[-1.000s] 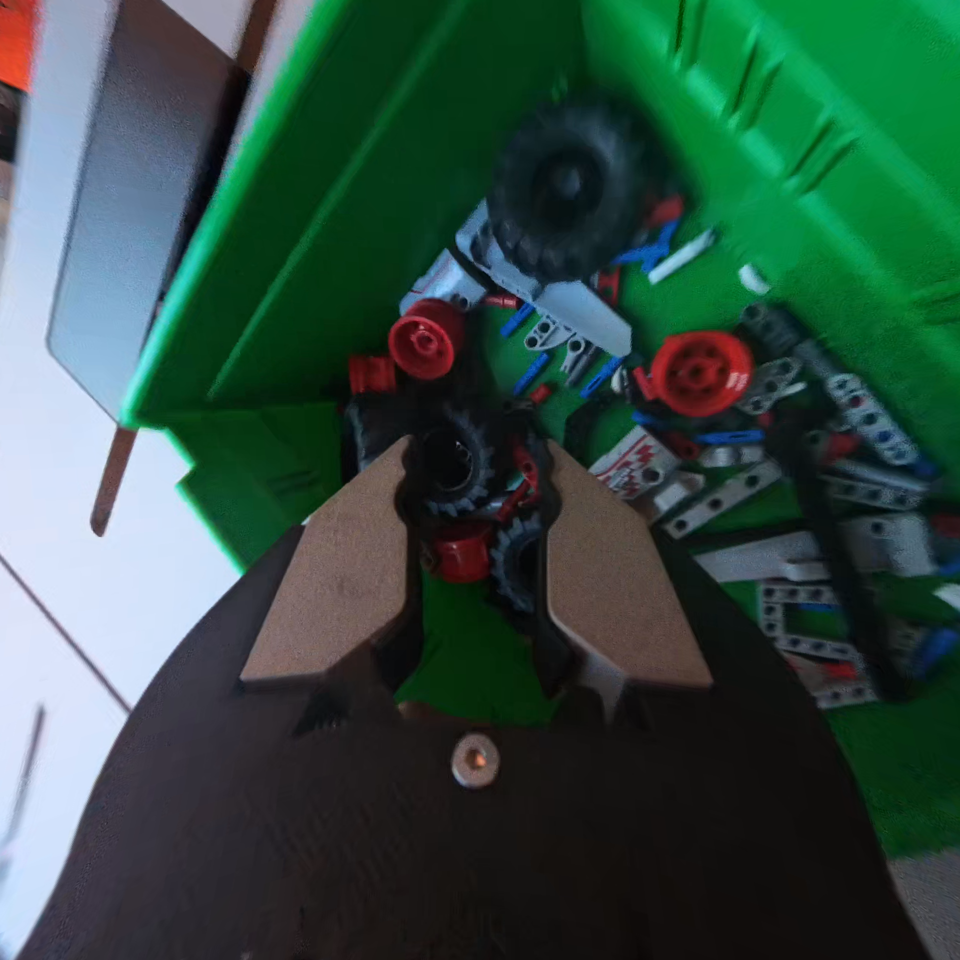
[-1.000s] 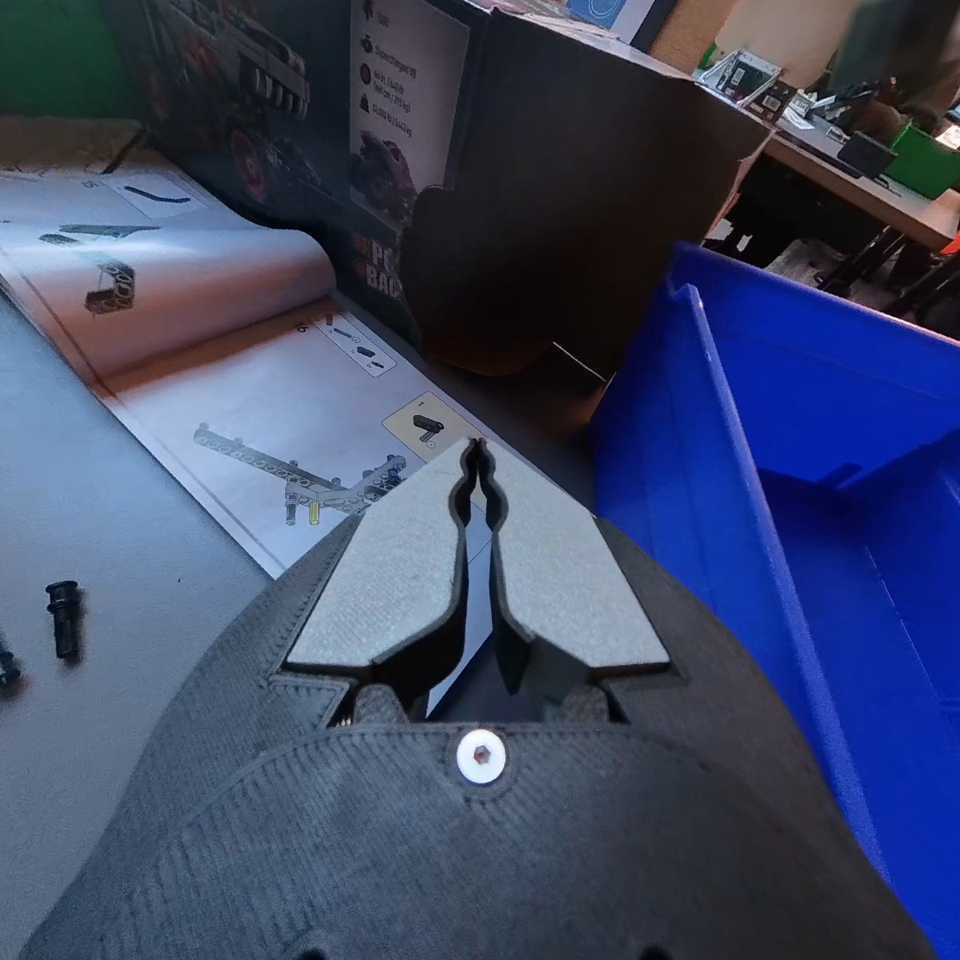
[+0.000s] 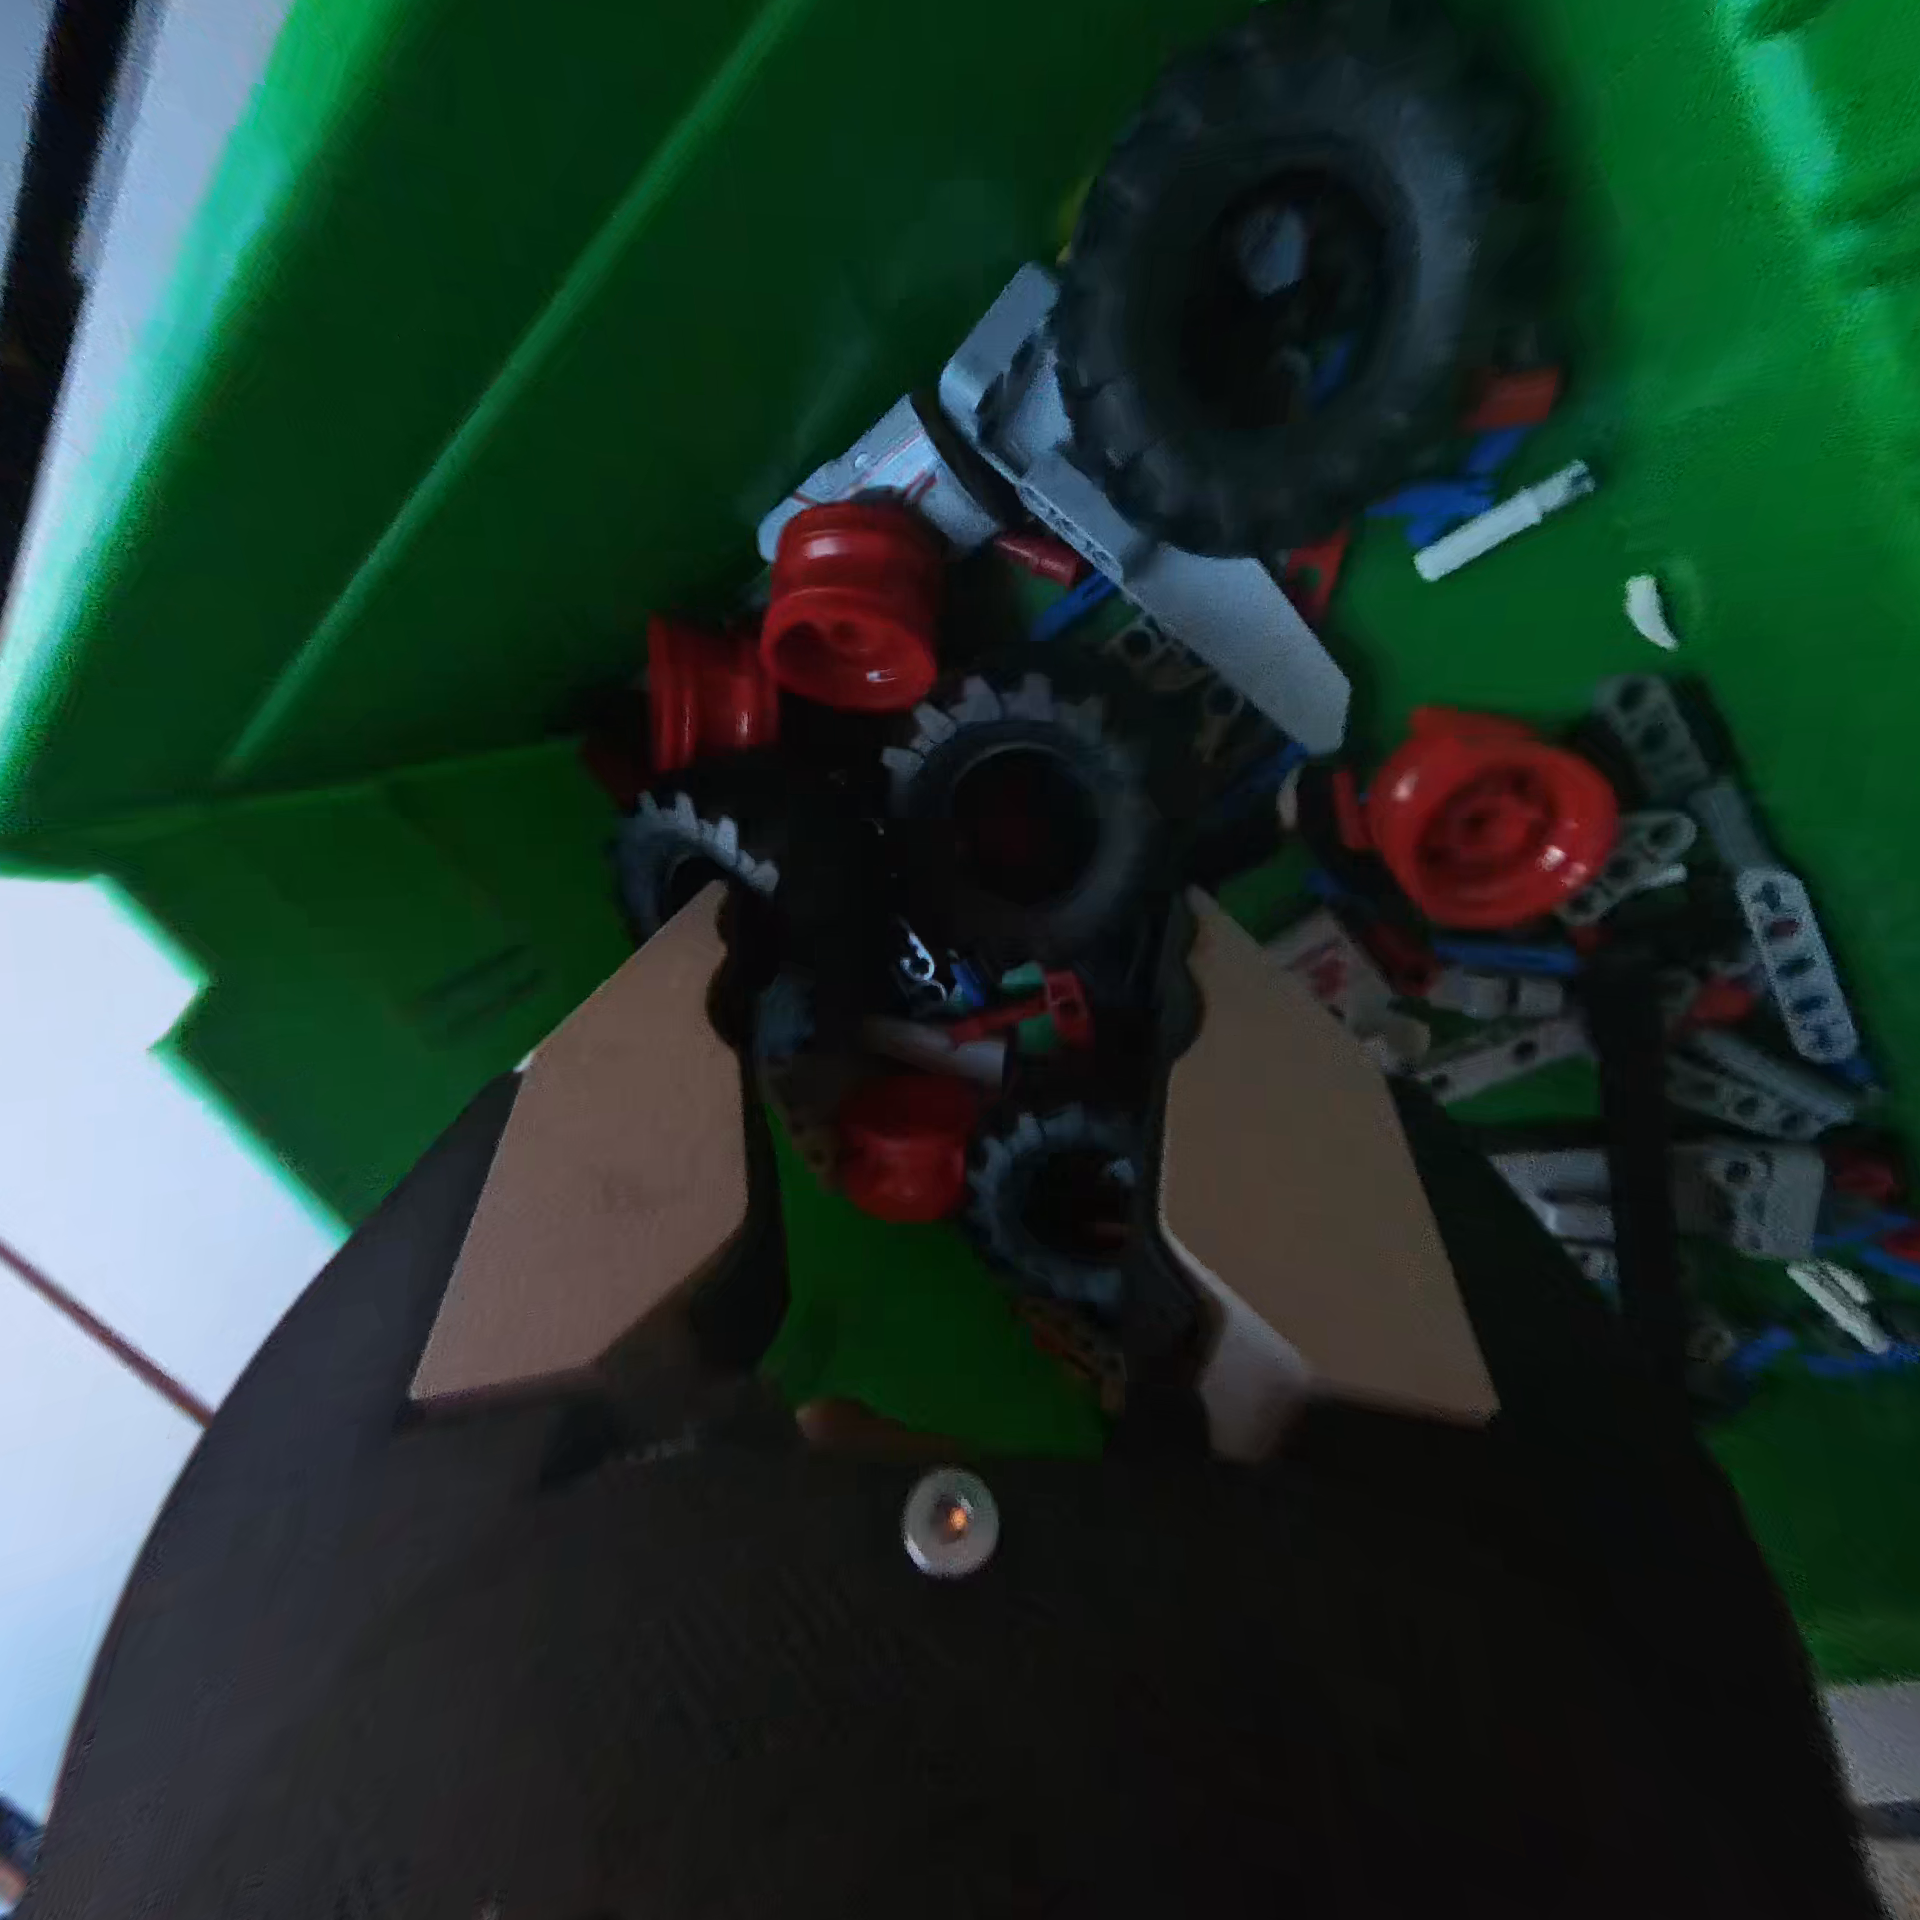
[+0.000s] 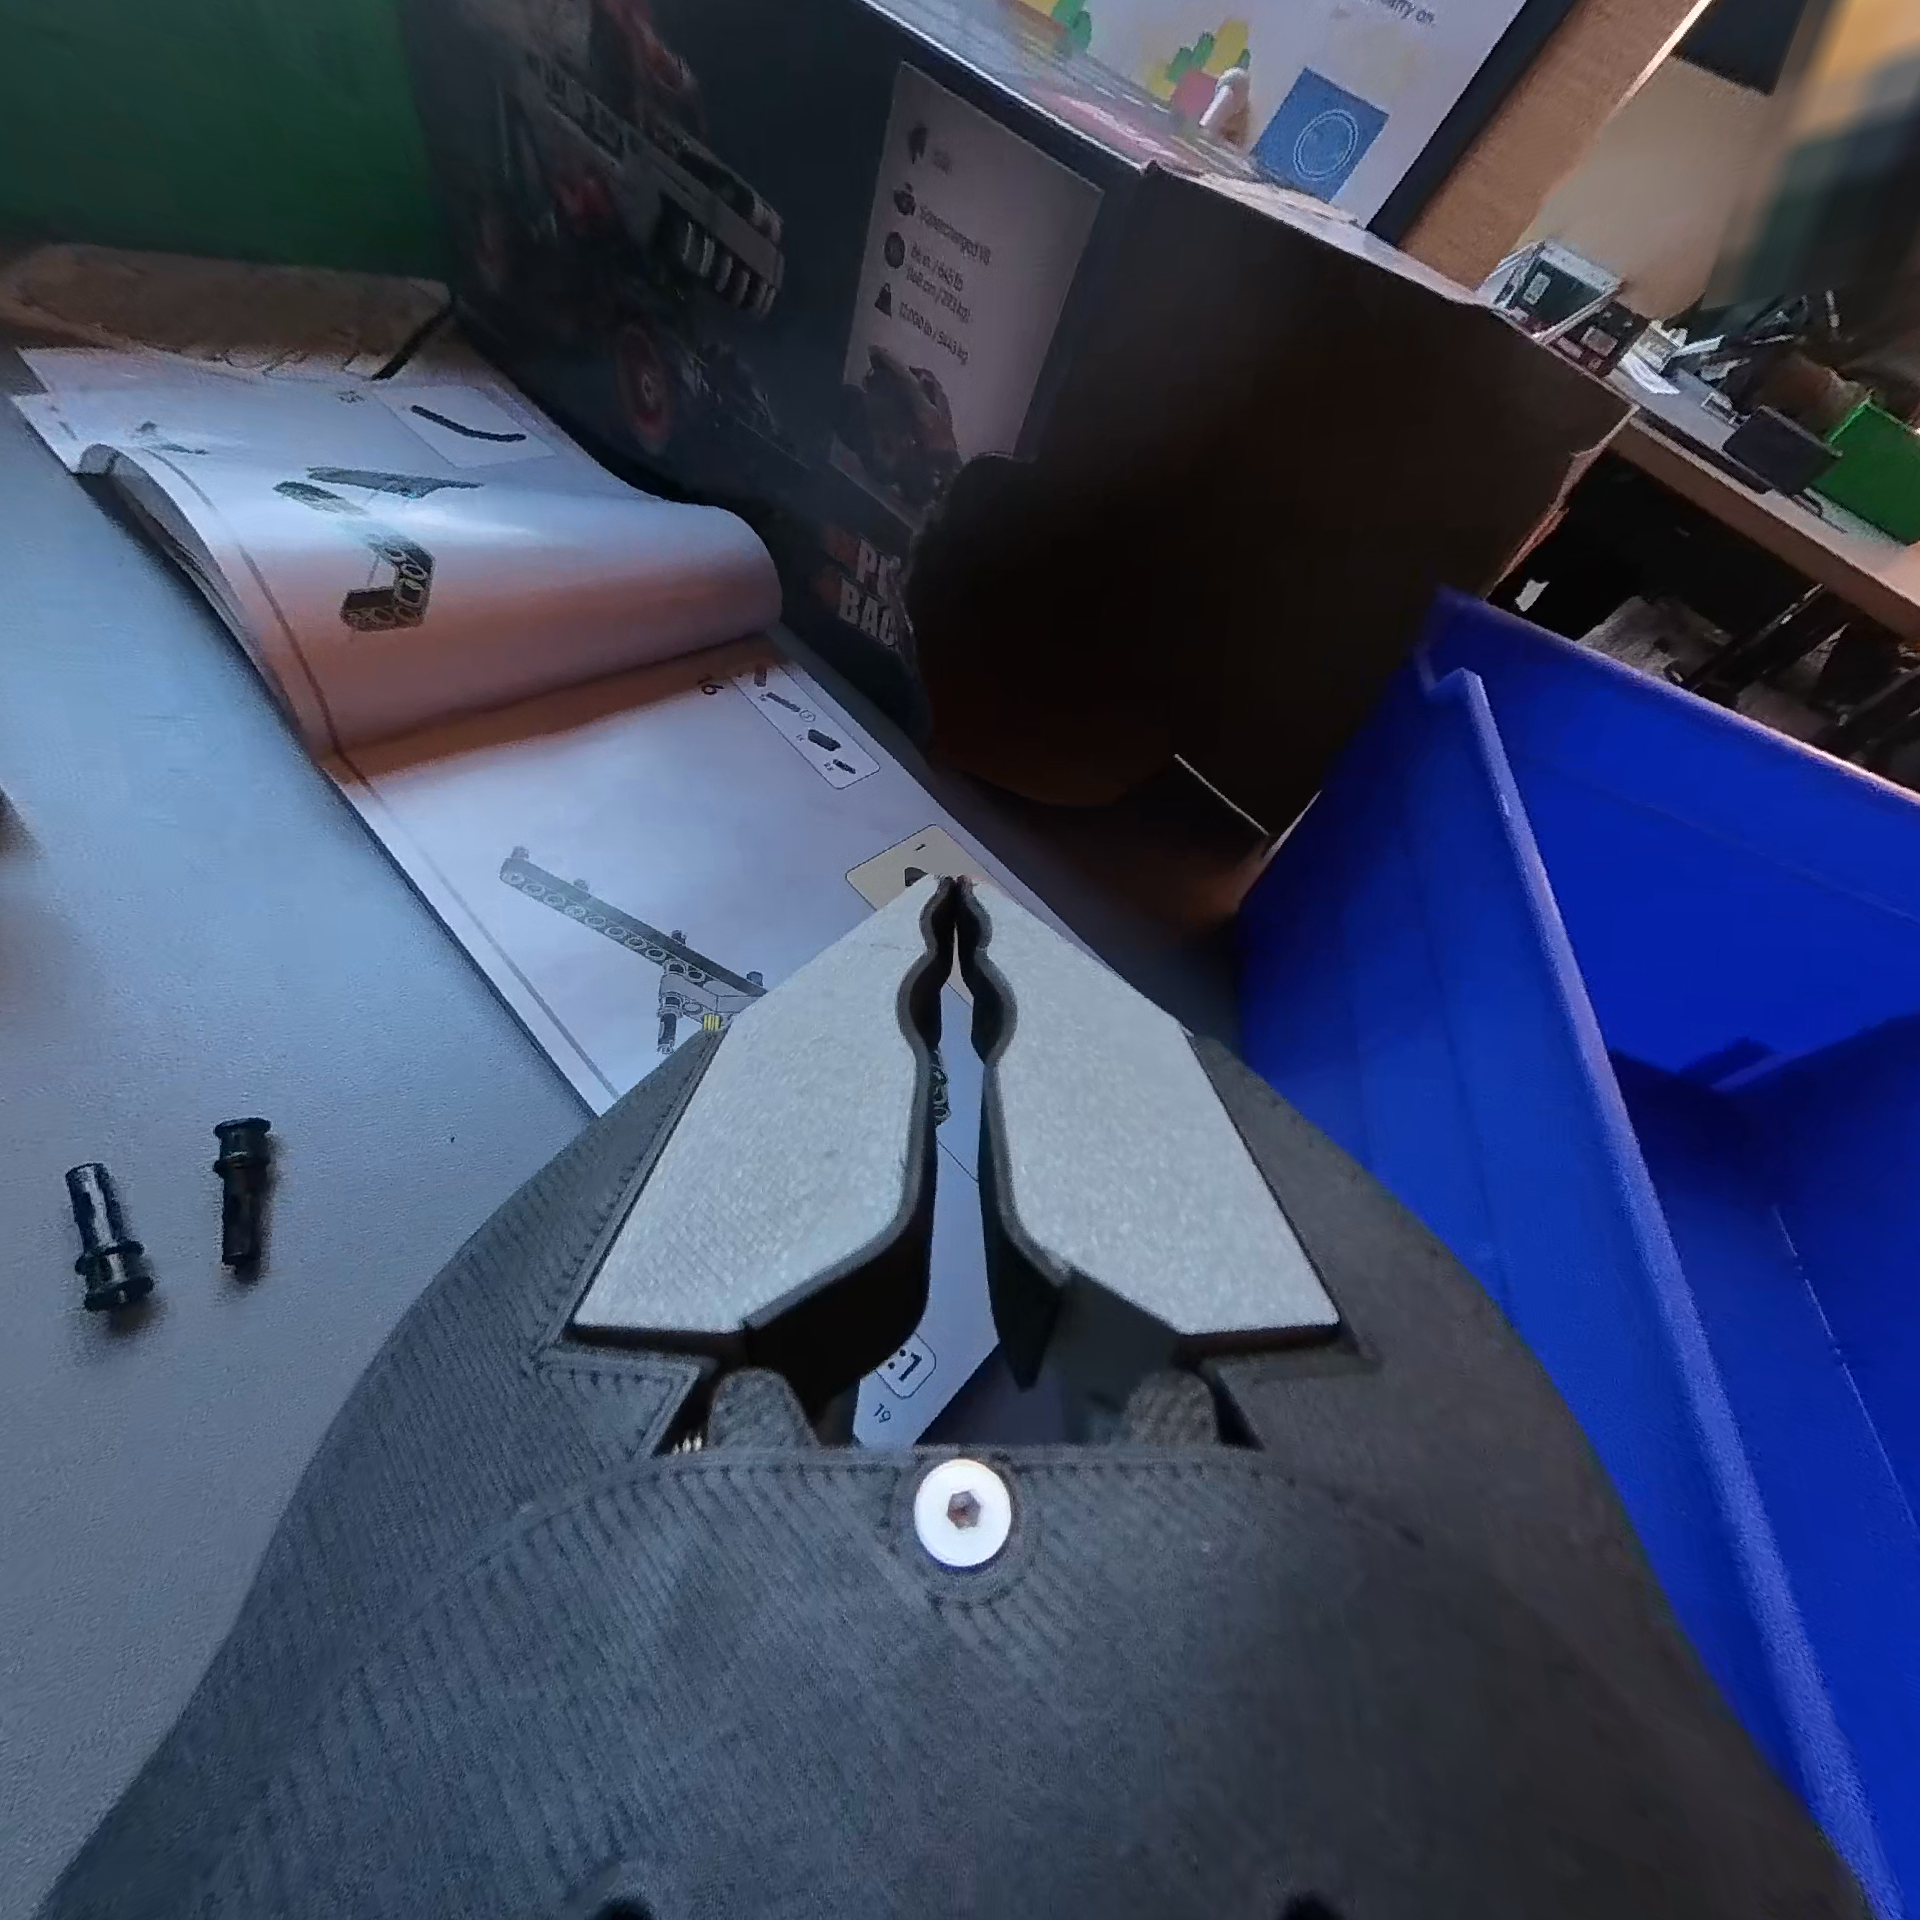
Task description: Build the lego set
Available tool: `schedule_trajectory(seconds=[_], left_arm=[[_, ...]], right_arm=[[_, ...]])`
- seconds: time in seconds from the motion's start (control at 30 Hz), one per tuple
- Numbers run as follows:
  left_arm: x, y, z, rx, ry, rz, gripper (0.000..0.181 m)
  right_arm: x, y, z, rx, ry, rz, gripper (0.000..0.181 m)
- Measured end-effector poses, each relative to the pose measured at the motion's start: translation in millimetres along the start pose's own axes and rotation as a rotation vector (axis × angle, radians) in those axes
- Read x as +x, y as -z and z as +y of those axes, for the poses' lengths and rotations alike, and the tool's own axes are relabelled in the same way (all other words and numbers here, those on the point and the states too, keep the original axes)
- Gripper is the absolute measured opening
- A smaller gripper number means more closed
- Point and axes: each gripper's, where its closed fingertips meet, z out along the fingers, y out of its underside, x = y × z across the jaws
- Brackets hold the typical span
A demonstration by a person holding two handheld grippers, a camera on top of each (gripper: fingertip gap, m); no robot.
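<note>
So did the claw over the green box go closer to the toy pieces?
Yes. The left claw has dropped deeper into the green box: the big black tyre and red wheels look larger, and its fingers are spread wider.

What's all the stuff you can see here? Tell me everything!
green bin: one, green, under the left gripper, holding the loose parts
big tyre: one, black, far end of the bin
small tyres: at least three, black, middle of the pile
wheel hubs: four showing, red, scattered among the tyres
beams and pins: too many to count, grey, blue, red, right side of the bin
instruction booklet: one, white, open on the grey table
black pins: two, black, lying on the table, apart
set box: one, dark, behind the booklet
blue bin: one, blue, right of the booklet
left gripper: jaws open over the pile
right gripper: jaws shut, empty
</note>
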Motion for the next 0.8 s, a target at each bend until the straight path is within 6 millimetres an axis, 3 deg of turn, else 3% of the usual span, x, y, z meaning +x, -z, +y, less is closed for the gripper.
schedule_trajectory(seconds=[0.07,0.23,0.33,0.63,0.8], left_arm=[[-4,-9,1,-0.034,0.042,0.027,0.082],[7,1,-2,-0.02,0.015,0.097,0.049],[3,7,1,-0.037,-0.034,0.034,0.048],[-22,73,-36,0.191,0.04,0.031,0.047],[-18,76,-40,0.213,0.036,0.057,0.048]], right_arm=[[1,1,-1,0.007,-0.008,0.002,0.0],[1,2,-2,0.015,-0.022,-0.008,0.0],[0,1,-1,0.009,-0.02,-0.015,0.0],[0,0,0,0.004,-0.03,-0.023,0.0],[1,0,0,0.002,-0.032,-0.022,0.0]])
